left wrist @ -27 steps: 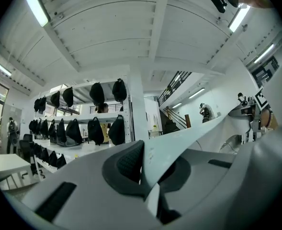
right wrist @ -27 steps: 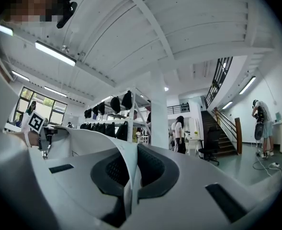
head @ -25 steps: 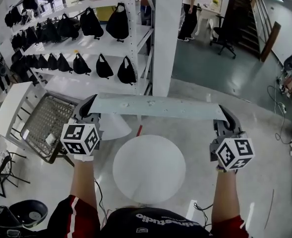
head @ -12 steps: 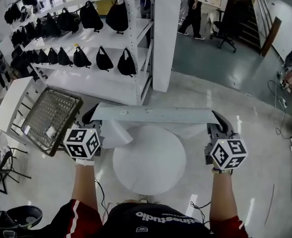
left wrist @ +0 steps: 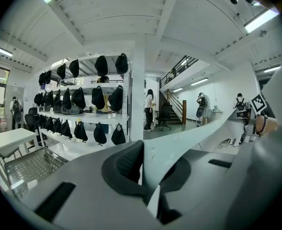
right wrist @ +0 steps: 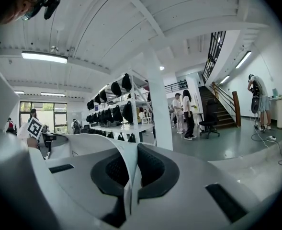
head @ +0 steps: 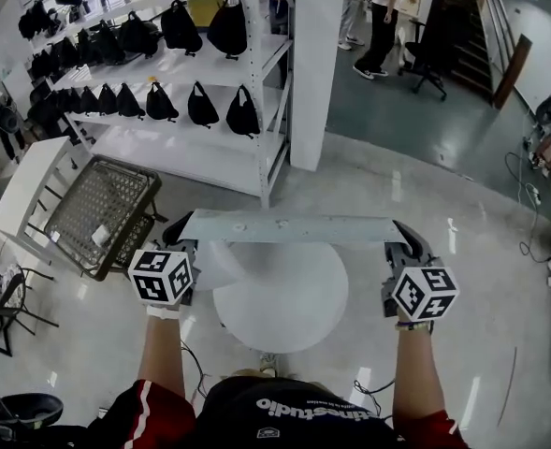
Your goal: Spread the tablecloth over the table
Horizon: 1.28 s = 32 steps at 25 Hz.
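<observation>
The pale grey tablecloth hangs stretched as a long band between my two grippers, over the far edge of the round white table. My left gripper is shut on the cloth's left end, and a fold droops below it. My right gripper is shut on the right end. In the left gripper view the cloth runs out from between the shut jaws of the left gripper toward the right. In the right gripper view the cloth leaves the pinched jaws of the right gripper toward the left.
A white shelf rack with black bags and a white pillar stand beyond the table. A wire-mesh cart lies tilted at the left beside a white bench. People and an office chair are far back. Cables lie on the floor.
Both grippers have come down and nearer to me with the cloth stretched between them. The band now lies over the table's far edge instead of beyond it.
</observation>
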Each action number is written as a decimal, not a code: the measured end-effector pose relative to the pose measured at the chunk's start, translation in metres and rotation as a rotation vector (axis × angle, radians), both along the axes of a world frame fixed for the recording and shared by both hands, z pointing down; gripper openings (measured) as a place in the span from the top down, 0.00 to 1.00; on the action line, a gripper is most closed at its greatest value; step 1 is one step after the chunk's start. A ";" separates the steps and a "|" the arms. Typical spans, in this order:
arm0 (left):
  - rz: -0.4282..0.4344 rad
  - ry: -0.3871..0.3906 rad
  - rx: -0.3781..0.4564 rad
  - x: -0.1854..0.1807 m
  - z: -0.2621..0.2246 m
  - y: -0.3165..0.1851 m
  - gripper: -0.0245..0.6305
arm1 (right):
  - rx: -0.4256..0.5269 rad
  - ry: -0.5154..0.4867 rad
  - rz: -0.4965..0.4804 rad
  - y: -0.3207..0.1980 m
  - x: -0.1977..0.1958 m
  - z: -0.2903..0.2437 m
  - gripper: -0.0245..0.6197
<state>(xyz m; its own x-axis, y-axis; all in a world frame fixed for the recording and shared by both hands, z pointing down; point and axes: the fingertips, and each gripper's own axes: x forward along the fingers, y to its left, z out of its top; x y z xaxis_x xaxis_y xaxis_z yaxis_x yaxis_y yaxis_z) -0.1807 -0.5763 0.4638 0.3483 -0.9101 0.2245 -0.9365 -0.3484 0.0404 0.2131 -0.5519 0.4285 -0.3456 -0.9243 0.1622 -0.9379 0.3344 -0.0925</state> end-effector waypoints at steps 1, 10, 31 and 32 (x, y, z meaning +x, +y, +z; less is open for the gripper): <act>0.003 -0.006 -0.007 0.001 0.004 0.007 0.93 | -0.010 0.000 -0.004 0.006 0.001 0.005 0.92; -0.061 0.085 -0.092 0.004 0.037 0.071 0.92 | -0.064 -0.017 -0.043 0.058 0.004 0.038 0.92; -0.057 0.059 -0.181 0.004 0.105 0.153 0.92 | -0.164 -0.034 -0.018 0.130 0.004 0.109 0.92; -0.046 0.054 -0.189 0.004 0.107 0.154 0.92 | -0.167 -0.022 -0.009 0.133 0.004 0.113 0.91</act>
